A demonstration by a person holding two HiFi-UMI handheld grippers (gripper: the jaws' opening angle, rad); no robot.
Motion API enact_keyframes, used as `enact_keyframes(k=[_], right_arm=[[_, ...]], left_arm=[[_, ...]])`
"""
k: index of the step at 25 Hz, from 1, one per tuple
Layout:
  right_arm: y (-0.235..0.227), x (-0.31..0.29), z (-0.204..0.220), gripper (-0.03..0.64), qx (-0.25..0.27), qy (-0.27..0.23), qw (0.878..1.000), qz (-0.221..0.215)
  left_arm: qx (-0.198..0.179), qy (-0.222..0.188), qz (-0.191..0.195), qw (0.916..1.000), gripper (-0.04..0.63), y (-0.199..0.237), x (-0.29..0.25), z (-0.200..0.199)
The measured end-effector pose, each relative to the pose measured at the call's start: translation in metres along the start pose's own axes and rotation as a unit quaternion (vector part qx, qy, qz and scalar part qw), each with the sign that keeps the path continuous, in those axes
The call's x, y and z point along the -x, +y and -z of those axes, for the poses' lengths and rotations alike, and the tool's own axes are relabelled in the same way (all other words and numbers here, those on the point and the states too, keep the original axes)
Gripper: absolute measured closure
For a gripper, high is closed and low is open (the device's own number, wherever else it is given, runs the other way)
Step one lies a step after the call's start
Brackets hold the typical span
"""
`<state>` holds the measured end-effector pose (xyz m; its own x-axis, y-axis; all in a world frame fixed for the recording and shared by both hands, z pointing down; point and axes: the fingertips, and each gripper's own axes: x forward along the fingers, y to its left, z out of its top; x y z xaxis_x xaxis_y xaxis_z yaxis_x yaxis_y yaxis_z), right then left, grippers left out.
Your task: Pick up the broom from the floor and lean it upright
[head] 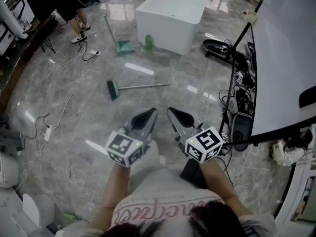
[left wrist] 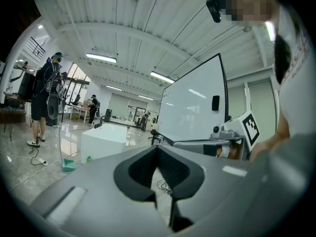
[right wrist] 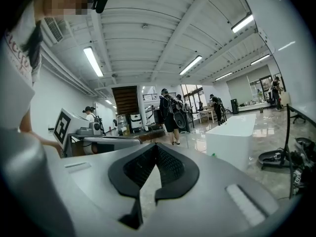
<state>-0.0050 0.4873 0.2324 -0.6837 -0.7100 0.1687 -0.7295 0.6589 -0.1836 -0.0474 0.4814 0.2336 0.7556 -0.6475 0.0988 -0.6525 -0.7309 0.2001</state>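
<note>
Lying flat, broom [head: 140, 86] runs crosswise, head left, handle pointing right

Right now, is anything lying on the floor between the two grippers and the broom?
Nothing that shows. Only bare, shiny floor lies between the left gripper, the right gripper and the broom. The white block and the green dustpan are beyond the broom, not in front of it.

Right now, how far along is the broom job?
Nothing done: the broom lies flat on the floor. In hand, nothing: left gripper and right gripper are both shut and empty, short of it. Left: reach it, grasp, lift, lean upright.
</note>
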Motion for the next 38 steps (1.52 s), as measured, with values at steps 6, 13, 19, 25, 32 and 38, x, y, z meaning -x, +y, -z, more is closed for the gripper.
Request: enact_keyframes(k=[6, 13, 19, 25, 32, 38], right_arm=[[-0.023, -0.015, -0.003, 0.615, -0.013, 0.001, 1.0, 0.01], [-0.063, -0.058, -0.01, 0.615, -0.026, 0.001, 0.999, 0.023], [-0.096, -0.105, -0.025, 0.615, -0.03, 0.0, 0.999, 0.036], [-0.123, -0.15, -0.035, 0.615, -0.036, 0.008, 0.998, 0.048], [-0.143, -0.19, -0.035, 0.615, -0.043, 0.02, 0.997, 0.06], [-0.176, -0.199, -0.028, 0.615, -0.064, 0.032, 0.994, 0.08]], left_arm=[[0.001, 0.005, 0.009, 1.0, 0.595, 0.019, -0.022, -0.004], [0.002, 0.015, 0.02, 0.9997, 0.595, 0.067, -0.064, -0.008], [0.003, 0.019, 0.033, 0.9993, 0.595, 0.115, -0.098, -0.021], [0.013, 0.025, 0.042, 0.9987, 0.595, 0.161, -0.12, -0.027], [0.021, 0.035, 0.056, 0.9976, 0.595, 0.203, -0.143, -0.03], [0.037, 0.049, 0.058, 0.9965, 0.595, 0.222, -0.172, -0.021]])
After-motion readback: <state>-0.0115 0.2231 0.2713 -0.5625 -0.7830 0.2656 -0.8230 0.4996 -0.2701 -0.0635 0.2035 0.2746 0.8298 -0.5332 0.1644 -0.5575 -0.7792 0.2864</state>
